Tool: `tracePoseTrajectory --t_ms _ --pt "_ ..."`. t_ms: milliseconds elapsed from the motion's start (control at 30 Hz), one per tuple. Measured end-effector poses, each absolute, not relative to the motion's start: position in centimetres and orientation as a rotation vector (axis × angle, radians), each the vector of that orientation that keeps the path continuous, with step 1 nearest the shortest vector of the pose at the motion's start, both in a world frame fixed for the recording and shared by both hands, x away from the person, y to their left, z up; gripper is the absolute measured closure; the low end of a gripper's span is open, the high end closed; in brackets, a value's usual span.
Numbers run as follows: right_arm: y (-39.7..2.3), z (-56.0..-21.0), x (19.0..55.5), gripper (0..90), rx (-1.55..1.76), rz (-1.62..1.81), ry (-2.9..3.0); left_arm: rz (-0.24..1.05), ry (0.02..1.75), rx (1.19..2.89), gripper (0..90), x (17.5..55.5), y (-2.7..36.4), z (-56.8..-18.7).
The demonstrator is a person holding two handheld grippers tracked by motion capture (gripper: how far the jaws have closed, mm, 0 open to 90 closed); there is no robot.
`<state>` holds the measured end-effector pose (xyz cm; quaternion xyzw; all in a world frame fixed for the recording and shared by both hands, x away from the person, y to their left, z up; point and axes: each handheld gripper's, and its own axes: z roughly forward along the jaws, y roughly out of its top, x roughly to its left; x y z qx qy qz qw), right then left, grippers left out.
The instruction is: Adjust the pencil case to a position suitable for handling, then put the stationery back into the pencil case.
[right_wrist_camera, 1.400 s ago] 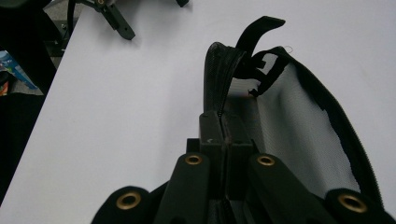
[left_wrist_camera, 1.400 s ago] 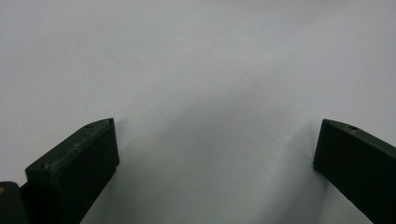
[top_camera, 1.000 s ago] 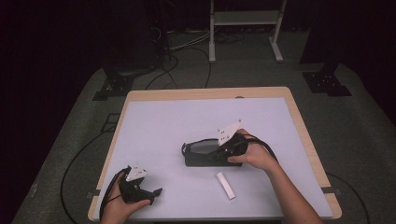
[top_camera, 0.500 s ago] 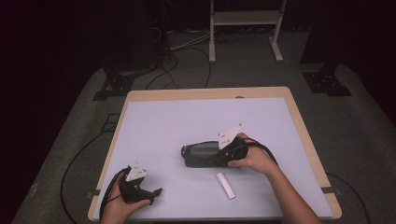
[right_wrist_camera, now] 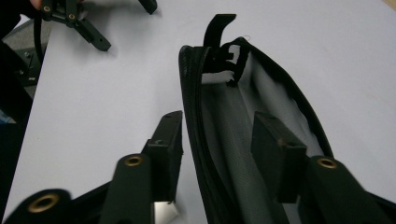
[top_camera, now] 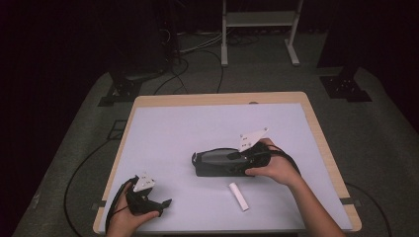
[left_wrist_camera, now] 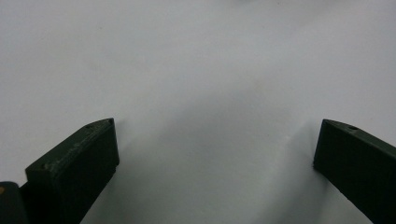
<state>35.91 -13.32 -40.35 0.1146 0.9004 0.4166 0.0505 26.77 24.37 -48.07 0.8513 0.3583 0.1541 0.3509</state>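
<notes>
A black zip pouch (top_camera: pixel 215 164) lies on the white table mat (top_camera: pixel 197 123), its mouth open and its pale grey lining (right_wrist_camera: pixel 243 107) showing. My right gripper (top_camera: pixel 236 164) is at the pouch's right end, and its jaws have just been opening. They straddle the near rim (right_wrist_camera: pixel 198 140), one jaw outside and one inside the pouch, and the pads do not press on it. At the front left my left gripper (top_camera: pixel 165 202) rests low over the bare mat, its jaws (left_wrist_camera: pixel 217 140) wide apart with nothing between them.
A small white tube (top_camera: pixel 238 196) lies on the mat just in front of the pouch. The wooden table edge (top_camera: pixel 323 148) borders the mat. Cables and a metal stand (top_camera: pixel 257 19) are on the floor behind. The left gripper (right_wrist_camera: pixel 88 32) appears far off in the right gripper view.
The right hand has shifted only slightly at the pouch's end. The pouch and the left gripper stay where they were.
</notes>
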Motion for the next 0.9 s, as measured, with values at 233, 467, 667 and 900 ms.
tracePoseTrajectory --t_ms 233,467,667,900 --pt "-14.8 -40.1 35.0 37.5 0.468 1.285 2.689 0.400 0.928 2.204 0.0 26.8 24.4 -48.1" --pt "-16.1 -39.9 34.1 29.3 0.539 1.316 2.638 0.399 0.928 2.204 0.0 26.8 24.4 -48.1" --pt "-17.3 -39.7 33.5 25.3 0.583 1.320 2.612 0.397 0.929 2.202 0.0 26.8 24.4 -48.1" --pt "-18.9 -39.4 32.7 25.0 0.617 1.318 2.563 0.398 0.928 2.202 0.0 26.8 24.4 -48.1"
